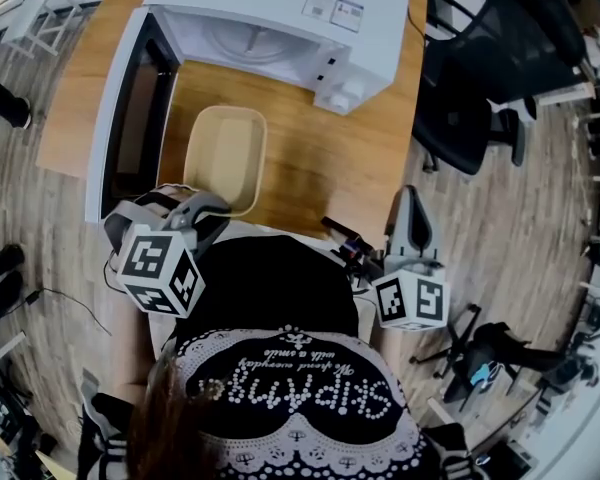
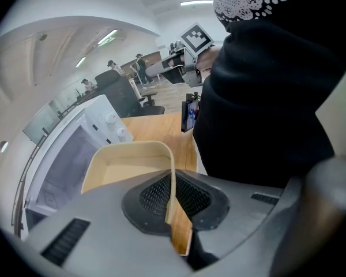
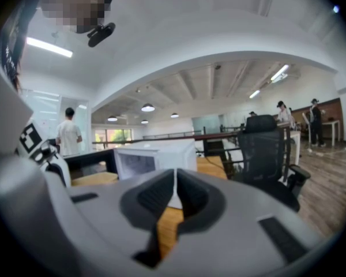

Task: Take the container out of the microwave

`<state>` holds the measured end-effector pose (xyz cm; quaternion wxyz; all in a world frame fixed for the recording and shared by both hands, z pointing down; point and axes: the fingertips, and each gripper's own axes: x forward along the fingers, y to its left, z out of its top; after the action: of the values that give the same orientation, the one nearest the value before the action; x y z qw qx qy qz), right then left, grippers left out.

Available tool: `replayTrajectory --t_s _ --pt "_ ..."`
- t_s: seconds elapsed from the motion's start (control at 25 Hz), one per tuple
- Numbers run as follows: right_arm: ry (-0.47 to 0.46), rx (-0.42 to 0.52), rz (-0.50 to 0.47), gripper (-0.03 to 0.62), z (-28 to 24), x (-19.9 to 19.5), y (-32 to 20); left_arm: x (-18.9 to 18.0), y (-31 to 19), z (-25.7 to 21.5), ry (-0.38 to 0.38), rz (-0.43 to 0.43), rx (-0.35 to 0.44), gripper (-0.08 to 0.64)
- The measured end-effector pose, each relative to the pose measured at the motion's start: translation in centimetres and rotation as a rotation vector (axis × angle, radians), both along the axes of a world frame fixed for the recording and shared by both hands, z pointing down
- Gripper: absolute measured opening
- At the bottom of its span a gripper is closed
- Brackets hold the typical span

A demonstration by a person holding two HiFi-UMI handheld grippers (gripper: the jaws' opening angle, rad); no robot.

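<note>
The container [image 1: 225, 153], a shallow beige tub, is outside the microwave [image 1: 280, 8], over the wooden table [image 1: 325, 163] just in front of the open cavity, with the open door [image 1: 130, 108] beside it on the person's left. Whether its base rests on the wood or hangs just above it cannot be told. The left gripper [image 1: 202, 208] is at the tub's near rim, and its own view shows the jaws pinching the thin wall of the container [image 2: 127, 163] edge-on between the ribbed pads [image 2: 155, 195]; the left gripper [image 2: 172, 203] points steeply down, with the microwave [image 2: 75, 149] past the tub. The right gripper [image 1: 408, 196] is well apart from the tub, off the table's near right corner, beside the person's black top [image 1: 280, 278]. In its own view the right gripper [image 3: 175, 192] has its jaws pressed together with nothing between them, pointing nearly level across the table toward the microwave [image 3: 155, 157]. A black office chair [image 3: 268, 149] stands to the right of the table, and a person in a white shirt [image 3: 68, 134] stands far back on the left
</note>
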<state>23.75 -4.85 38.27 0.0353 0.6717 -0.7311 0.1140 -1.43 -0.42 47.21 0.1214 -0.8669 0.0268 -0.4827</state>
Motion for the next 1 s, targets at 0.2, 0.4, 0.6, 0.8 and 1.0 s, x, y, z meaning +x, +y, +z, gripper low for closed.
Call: replayTrajectory --t_s 0.2,0.4,0.6,0.8,1.0 --pt "0.006 -0.003 -0.003 0.037 0.0 -0.17 -0.02 -0.26 -0.04 0.12 -0.013 0.002 -0.001 0.041" --pt "0.009 -0.001 -0.005 0.037 0.02 -0.4 0.09 -0.5 -0.19 0.17 -0.019 0.002 0.007 0.042" --pt "0.012 -0.004 -0.005 0.035 0.05 -0.51 0.2 -0.68 -0.33 0.13 -0.019 0.001 0.011 0.041" --pt "0.012 -0.011 0.0 0.035 0.37 -0.47 0.18 -0.76 -0.67 0.31 -0.025 0.005 0.021 0.043" --pt "0.012 -0.005 0.001 0.037 0.16 -0.71 0.22 -0.73 -0.61 0.22 -0.02 0.014 0.019 0.043"
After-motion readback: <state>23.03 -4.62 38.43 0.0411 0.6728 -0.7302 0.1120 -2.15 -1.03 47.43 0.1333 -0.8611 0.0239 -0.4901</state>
